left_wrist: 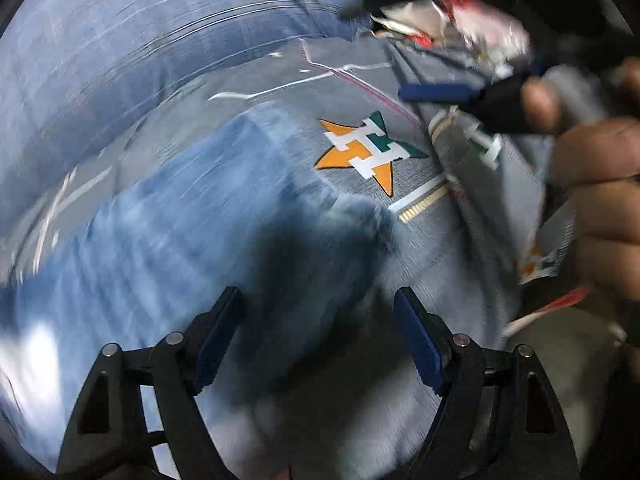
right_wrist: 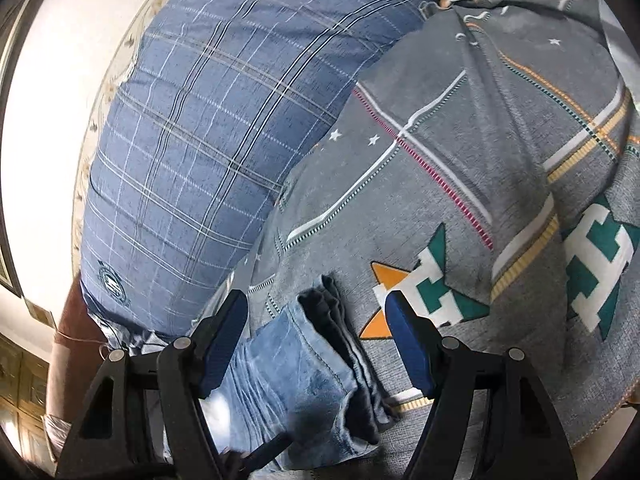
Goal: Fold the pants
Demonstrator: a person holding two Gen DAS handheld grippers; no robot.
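Light blue jeans lie folded in a stack on a grey bedspread; their layered edge faces the far side. My right gripper is open just above that edge, holding nothing. In the blurred left wrist view the jeans stretch from the lower left to the middle. My left gripper is open above them, holding nothing. The right gripper shows in the left wrist view at the upper right, held by a hand; its jaws stand close together there.
A blue plaid pillow lies at the far left against a white wall. The bedspread carries orange and green star emblems. Red and white clutter lies at the far edge of the bed.
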